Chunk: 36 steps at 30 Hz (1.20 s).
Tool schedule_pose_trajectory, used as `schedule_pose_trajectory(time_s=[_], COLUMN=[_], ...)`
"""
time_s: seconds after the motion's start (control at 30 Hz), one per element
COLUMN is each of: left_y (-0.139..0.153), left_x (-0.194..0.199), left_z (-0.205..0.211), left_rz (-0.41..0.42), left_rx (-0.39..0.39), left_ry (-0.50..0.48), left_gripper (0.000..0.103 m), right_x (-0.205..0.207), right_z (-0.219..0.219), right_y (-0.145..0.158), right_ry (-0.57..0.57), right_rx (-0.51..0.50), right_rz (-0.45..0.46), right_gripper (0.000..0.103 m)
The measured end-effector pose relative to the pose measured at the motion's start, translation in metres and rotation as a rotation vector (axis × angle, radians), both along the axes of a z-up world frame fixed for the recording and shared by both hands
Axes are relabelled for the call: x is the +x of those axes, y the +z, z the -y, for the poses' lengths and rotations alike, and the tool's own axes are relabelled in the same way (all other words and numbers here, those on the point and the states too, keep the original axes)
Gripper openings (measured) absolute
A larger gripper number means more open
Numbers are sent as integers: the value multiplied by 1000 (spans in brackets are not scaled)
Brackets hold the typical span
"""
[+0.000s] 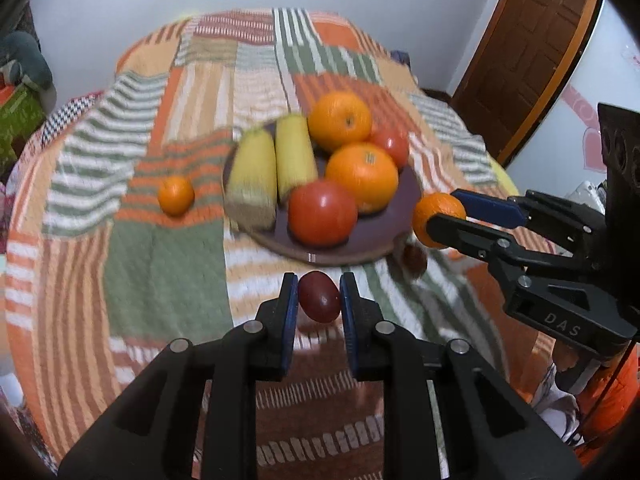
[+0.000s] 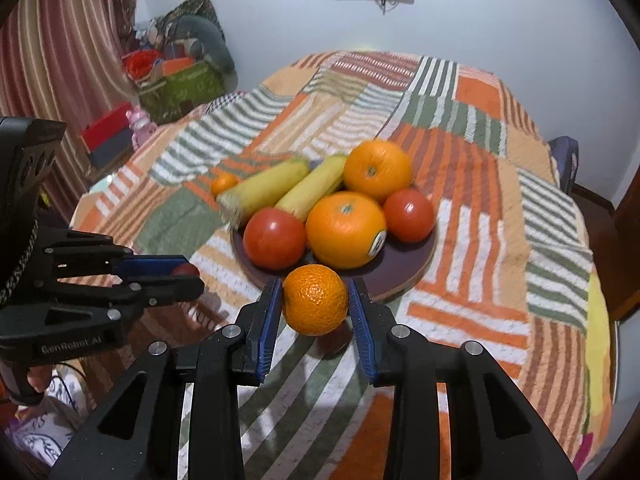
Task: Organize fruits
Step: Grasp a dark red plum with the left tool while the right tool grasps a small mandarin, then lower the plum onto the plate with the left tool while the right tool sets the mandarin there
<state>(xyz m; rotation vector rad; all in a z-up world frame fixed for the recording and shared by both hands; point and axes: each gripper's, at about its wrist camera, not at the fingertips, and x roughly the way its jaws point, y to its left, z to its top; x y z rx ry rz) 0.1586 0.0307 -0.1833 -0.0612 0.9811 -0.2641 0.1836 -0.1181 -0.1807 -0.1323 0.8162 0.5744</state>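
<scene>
Beside plate (image 2: 404, 276), right gripper (image 2: 316, 300) (left likewise) clamps mandarin (image 2: 315, 299).

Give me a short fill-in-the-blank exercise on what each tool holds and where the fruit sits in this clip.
1. The left tool is shut on a small dark ____ fruit.
2. The right tool grips a small ____.
3. The two big oranges, two tomatoes and two corn cobs lie on the purple ____.
4. One small orange lies alone on the ____, left of the cobs.

Missing words: red; orange; plate; tablecloth
</scene>
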Motion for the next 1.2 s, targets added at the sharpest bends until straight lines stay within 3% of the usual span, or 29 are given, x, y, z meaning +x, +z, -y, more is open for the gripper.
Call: schedule_pose_trajectory(time_s=[0.23, 0.53, 1.2], left_y=[29, 43, 7], left_x=[18, 46, 98], left_z=[2, 1, -4], left_rz=[81, 138, 76], left_rx=[-1, 6, 12], left_ry=[-4, 5, 0], left_gripper=[21, 21, 20], right_x=[16, 40, 82], right_z=[3, -3, -31], right_y=[23, 31, -3], right_ry=[-19, -13, 27], right_rx=[25, 33, 4], right_rz=[73, 114, 43], right_gripper=[31, 31, 31])
